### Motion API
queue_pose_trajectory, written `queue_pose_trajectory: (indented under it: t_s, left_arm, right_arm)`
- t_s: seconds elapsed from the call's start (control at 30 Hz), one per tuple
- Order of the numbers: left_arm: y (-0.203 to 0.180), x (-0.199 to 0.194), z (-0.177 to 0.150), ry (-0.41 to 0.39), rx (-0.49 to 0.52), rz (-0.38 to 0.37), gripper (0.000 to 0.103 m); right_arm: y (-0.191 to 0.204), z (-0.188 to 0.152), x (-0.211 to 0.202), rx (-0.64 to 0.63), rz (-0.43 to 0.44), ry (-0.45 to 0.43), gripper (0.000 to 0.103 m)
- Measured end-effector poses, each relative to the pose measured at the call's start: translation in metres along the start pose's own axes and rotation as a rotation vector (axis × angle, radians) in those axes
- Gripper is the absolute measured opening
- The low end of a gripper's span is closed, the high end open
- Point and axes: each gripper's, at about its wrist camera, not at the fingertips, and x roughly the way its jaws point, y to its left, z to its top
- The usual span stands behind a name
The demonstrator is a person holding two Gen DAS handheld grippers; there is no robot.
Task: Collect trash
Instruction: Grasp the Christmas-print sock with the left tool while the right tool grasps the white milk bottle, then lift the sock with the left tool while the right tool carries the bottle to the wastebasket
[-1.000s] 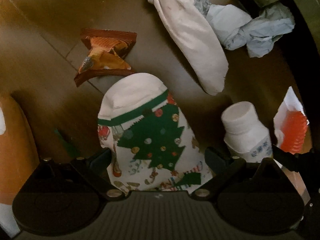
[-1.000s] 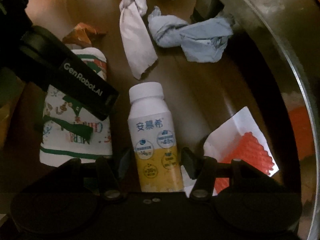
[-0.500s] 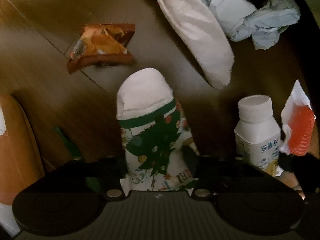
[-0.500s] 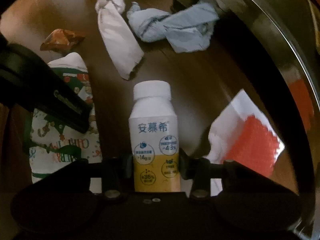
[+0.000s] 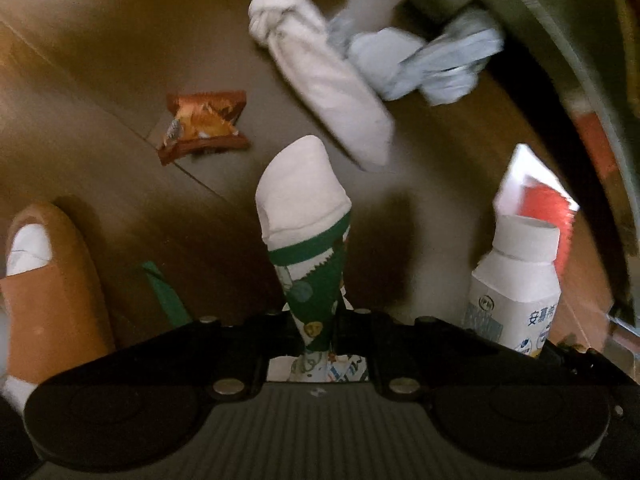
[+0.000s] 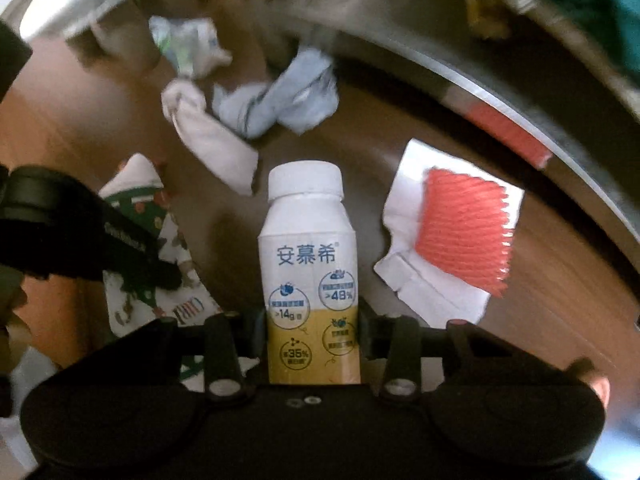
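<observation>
My left gripper (image 5: pixel 314 336) is shut on a Christmas-tree sock (image 5: pixel 306 232), white at the toe, held off the brown floor; it also shows in the right wrist view (image 6: pixel 148 216). My right gripper (image 6: pixel 312 332) is shut on a white and yellow yogurt bottle (image 6: pixel 310 268), upright between its jaws; it also shows in the left wrist view (image 5: pixel 516 284). An orange snack wrapper (image 5: pixel 204 126) lies on the floor ahead to the left. A white and red packet (image 6: pixel 452 236) lies right of the bottle.
A knotted white sock (image 5: pixel 328 84) and a crumpled pale blue cloth (image 5: pixel 424 64) lie farther ahead. A metal bin rim (image 6: pixel 500 92) curves along the right. A person's orange slipper (image 5: pixel 48 280) is at the left. A small crumpled wrapper (image 6: pixel 188 46) lies far ahead.
My left gripper closed on the sock, squeezing it narrow, and lifted it. My right gripper closed on the bottle and rose with it; the floor items look farther away.
</observation>
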Motion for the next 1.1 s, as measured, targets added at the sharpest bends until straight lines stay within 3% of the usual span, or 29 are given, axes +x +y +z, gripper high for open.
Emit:
queue_pose_trajectory:
  t_s: [0.27, 0.53, 0.8, 1.1]
  left_arm:
    - [-0.004, -0.087, -0.038, -0.109, 0.072, -0.047, 0.011]
    - [-0.012, -0.187, -0.085, -0.268, 0.17, -0.106, 0.011]
    - [-0.019, -0.277, -0.127, -0.435, 0.253, -0.178, 0.011]
    - [-0.044, -0.382, -0.162, -0.641, 0.336, -0.306, 0.011]
  right_arm:
    - [0.008, -0.01, -0.094, 0.09, 0.009, -0.132, 0.041]
    - [0.022, -0.04, -0.193, 0.14, 0.028, -0.304, 0.041]
    - [0.031, -0.073, -0.295, 0.134, 0.028, -0.496, 0.041]
    - [0.029, -0.086, -0.397, 0.087, 0.012, -0.719, 0.041]
